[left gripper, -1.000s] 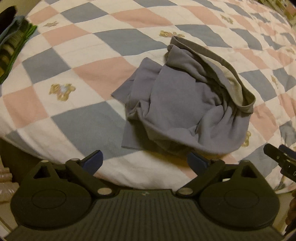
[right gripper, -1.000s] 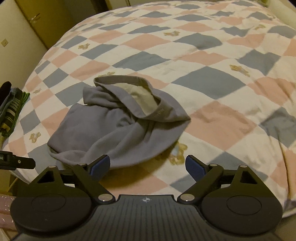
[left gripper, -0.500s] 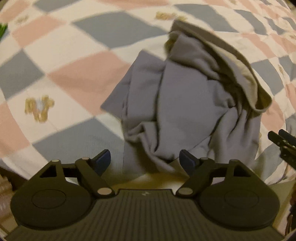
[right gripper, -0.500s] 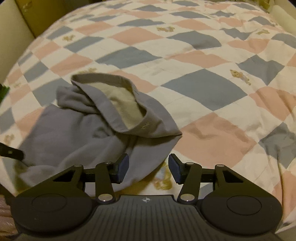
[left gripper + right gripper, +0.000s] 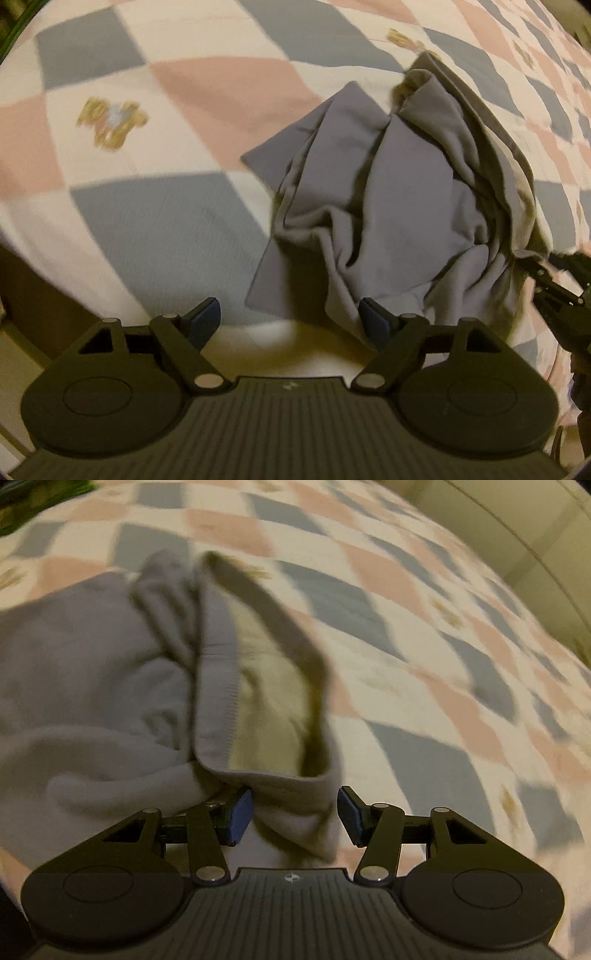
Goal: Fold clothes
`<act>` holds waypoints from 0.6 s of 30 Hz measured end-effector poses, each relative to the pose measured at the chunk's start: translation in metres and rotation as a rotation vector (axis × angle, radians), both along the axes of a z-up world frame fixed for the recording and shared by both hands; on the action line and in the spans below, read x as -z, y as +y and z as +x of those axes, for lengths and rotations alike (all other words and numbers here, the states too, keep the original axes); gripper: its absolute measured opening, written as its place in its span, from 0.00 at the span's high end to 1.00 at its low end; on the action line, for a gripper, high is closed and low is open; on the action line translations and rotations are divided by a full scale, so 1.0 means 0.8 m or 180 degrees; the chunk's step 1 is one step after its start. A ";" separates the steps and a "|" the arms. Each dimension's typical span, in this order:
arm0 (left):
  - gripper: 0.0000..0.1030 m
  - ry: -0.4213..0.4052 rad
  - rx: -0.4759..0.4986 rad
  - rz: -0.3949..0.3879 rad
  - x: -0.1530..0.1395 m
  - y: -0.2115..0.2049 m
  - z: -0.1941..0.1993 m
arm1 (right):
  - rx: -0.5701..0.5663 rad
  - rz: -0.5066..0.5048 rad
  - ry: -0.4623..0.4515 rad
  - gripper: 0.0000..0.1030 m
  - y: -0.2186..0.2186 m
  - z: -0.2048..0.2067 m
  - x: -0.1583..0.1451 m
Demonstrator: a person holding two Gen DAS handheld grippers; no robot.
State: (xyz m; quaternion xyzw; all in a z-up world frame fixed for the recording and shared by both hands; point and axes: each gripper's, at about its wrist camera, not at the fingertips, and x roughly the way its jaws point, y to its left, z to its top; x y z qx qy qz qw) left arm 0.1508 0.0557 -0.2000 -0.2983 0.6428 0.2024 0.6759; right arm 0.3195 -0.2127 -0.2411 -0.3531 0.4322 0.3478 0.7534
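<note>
A crumpled grey garment [image 5: 399, 192] with a lighter lining lies on the checkered quilt [image 5: 147, 206]. My left gripper [image 5: 291, 321] is open just short of the garment's near edge, its right fingertip [image 5: 375, 321] next to the cloth. In the right wrist view the garment [image 5: 110, 672] fills the left; its open hem [image 5: 266, 701] shows the pale inside. My right gripper [image 5: 293, 818] is open with the hem's near corner between its jaws. The right gripper also shows in the left wrist view [image 5: 554, 284] at the garment's right edge.
The quilt [image 5: 424, 664] of pink, blue and white squares covers the whole bed. The bed's near edge [image 5: 44, 280] drops off at lower left. A pale wall or headboard [image 5: 517, 528] runs along the upper right.
Both grippers have moved in close to the garment. The right gripper narrowed, then reopened around the hem corner. The left gripper stayed open and shifted left along the near edge.
</note>
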 end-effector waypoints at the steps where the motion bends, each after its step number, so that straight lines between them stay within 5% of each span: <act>1: 0.23 -0.0033 -0.0091 -0.0038 -0.001 -0.003 -0.004 | -0.0092 0.0044 0.0104 0.81 -0.001 0.005 0.000; 2: 0.23 -0.0073 -0.0189 -0.0090 -0.002 -0.006 -0.008 | -0.0184 0.0088 0.0207 0.91 -0.002 0.011 0.001; 8: 0.26 -0.0230 -0.0855 -0.0465 0.015 -0.025 -0.018 | 0.0116 0.0669 0.0719 0.92 -0.049 0.045 -0.033; 11: 0.60 -0.0229 -0.1244 -0.0531 0.038 -0.020 -0.022 | 0.0438 0.0935 0.0983 0.92 -0.072 0.066 -0.046; 13: 0.93 -0.0229 -0.1465 -0.0578 0.045 -0.013 -0.026 | 0.0672 0.1112 0.1209 0.92 -0.085 0.080 -0.047; 18: 0.99 -0.0544 -0.1469 -0.0445 0.002 0.004 -0.012 | 0.1383 0.1728 0.1860 0.93 -0.120 0.114 -0.054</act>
